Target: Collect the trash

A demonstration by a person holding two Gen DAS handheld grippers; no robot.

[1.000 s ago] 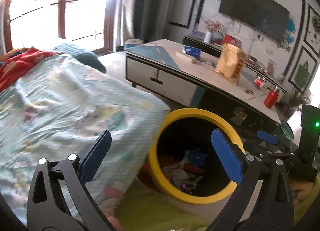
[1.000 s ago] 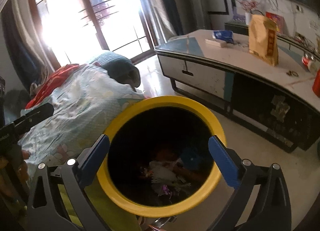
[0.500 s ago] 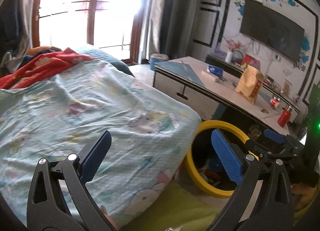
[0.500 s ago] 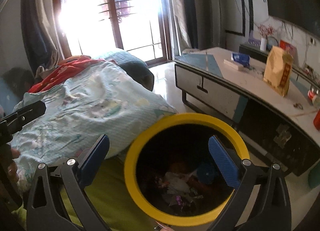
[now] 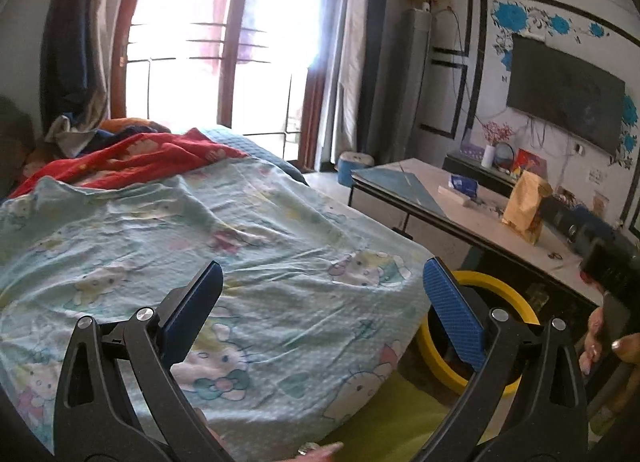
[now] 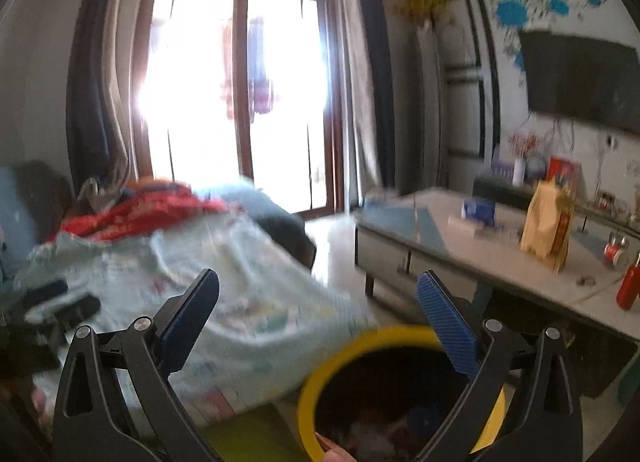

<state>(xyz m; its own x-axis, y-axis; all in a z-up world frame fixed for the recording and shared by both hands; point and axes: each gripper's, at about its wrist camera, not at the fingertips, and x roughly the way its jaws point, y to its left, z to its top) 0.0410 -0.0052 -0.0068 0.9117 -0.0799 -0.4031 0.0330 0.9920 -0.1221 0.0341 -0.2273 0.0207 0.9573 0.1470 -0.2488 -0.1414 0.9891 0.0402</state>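
A black trash bin with a yellow rim [image 6: 320, 378] stands on the floor beside the bed, with trash [image 6: 400, 426] inside. It also shows in the left wrist view [image 5: 516, 302], partly behind my finger. My left gripper [image 5: 320, 294] is open and empty, raised over the pale blue cartoon-print bedsheet [image 5: 240, 246]. My right gripper [image 6: 318, 302] is open and empty, above and behind the bin. The right wrist view is blurred.
A long low table [image 5: 460, 214] stands on the right with a yellow paper bag [image 5: 524, 206], a blue pack [image 5: 464, 184], a can [image 6: 614, 252] and a red bottle [image 6: 628, 286]. A red blanket [image 5: 140, 158] lies at the bed's far end. A TV [image 5: 564, 102] hangs on the wall.
Both grippers have risen and tilted up away from the bin, which has dropped low in both views. The left gripper has swung left over the bed. Both stay open.
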